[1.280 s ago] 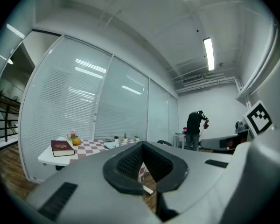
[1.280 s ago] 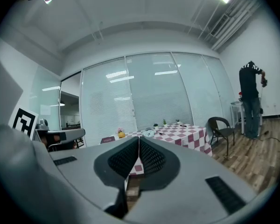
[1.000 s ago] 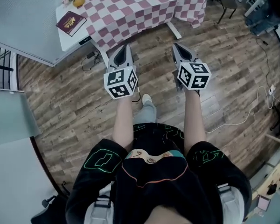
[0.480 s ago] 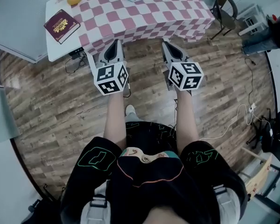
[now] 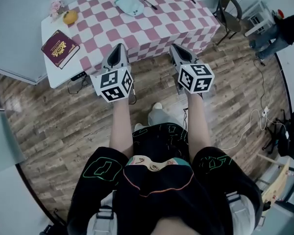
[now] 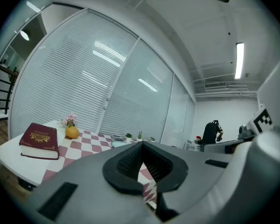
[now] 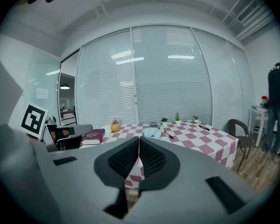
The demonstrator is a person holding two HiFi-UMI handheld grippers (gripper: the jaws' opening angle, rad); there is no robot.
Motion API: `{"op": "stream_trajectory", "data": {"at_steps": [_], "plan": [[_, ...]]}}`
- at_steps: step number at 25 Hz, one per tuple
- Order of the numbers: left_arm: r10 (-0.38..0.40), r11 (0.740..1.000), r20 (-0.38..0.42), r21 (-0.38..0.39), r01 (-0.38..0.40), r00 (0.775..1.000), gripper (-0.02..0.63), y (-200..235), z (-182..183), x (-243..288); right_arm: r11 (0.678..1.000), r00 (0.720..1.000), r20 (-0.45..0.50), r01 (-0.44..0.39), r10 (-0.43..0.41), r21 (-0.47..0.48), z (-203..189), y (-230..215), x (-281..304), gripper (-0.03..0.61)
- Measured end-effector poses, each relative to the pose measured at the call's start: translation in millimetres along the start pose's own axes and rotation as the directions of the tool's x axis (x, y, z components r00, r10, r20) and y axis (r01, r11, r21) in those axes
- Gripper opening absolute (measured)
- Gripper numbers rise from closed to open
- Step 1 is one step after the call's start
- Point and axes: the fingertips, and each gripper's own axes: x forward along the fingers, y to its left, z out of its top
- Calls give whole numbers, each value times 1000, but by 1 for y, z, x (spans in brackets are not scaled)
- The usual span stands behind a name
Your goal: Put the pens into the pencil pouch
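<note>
Pens, slim black (image 5: 149,4), loose near pale-teal fabric pouch (image 5: 129,5) on far pink-checked counter (image 5: 161,26); none stowed. Left tongs (image 5: 118,48), right tongs (image 5: 175,48): closed, empty.

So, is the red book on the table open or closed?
Closed. The dark red book lies flat, its front cover with the gold emblem facing up. The left gripper view shows its pages shut between both covers.

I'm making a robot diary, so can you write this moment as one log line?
stage: pens not yet picked | left gripper: shut, empty | right gripper: shut, empty | pens: on checked table | pouch: on table
</note>
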Motion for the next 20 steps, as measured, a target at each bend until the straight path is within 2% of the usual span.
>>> {"op": "stream_trajectory", "data": {"at_steps": [4, 7, 10, 13, 16, 20], "plan": [[-19, 1000, 16, -15, 19, 1000, -3, -2, 6, 21, 1000, 1000, 3, -12, 12, -27, 12, -10, 19, 8], [-16, 1000, 24, -1, 16, 1000, -3, -1, 7, 38, 1000, 1000, 17, -3, 3, -12, 19, -30, 34, 8], [25, 1000, 34, 1, -25, 999, -3, 17, 14, 51, 1000, 1000, 26, -17, 17, 12, 24, -40, 59, 8], [71, 997, 37, -7, -71, 997, -3, 35, 21, 62, 996, 996, 23, -83, 83, 14, 29, -31, 86, 8], [92, 996, 5, -14, -92, 996, -2, 44, 9, 80, 993, 993, -16, -118, 118, -12, 20, -28, 112, 8], [103, 994, -67, -21, -105, 992, -3, 52, -23, 108, 994, 992, -63, -111, 110, -7, -2, -47, 135, 8]]}}
